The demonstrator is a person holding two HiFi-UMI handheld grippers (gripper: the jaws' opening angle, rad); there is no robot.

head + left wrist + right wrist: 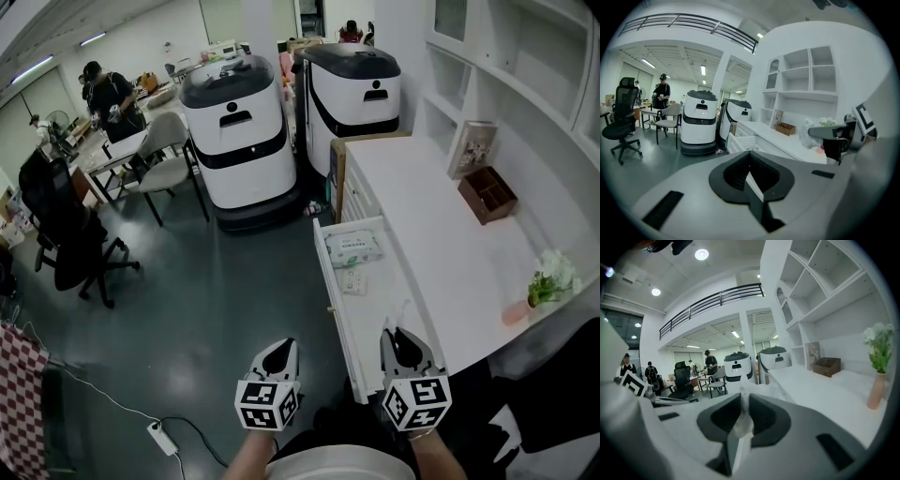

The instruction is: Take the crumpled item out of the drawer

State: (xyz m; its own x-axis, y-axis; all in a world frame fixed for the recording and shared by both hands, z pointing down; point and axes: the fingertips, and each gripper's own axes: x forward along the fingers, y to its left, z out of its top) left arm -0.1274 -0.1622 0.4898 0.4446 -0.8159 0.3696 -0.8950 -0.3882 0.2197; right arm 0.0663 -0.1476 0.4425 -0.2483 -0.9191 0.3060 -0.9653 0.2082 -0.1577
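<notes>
Right gripper (741, 399), jaws narrow, pinches a crumpled white translucent plastic wrapper (740, 426); judged feather-light, soft, slippery, best held by a bunched fold.

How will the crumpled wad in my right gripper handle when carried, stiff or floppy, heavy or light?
Probably soft and floppy: the crumpled wad is squeezed thin between the jaws of the right gripper and bulges loosely beyond them. Likely very light, since a narrow pinch carries it. Unlikely to break, though it may slip out.
</notes>
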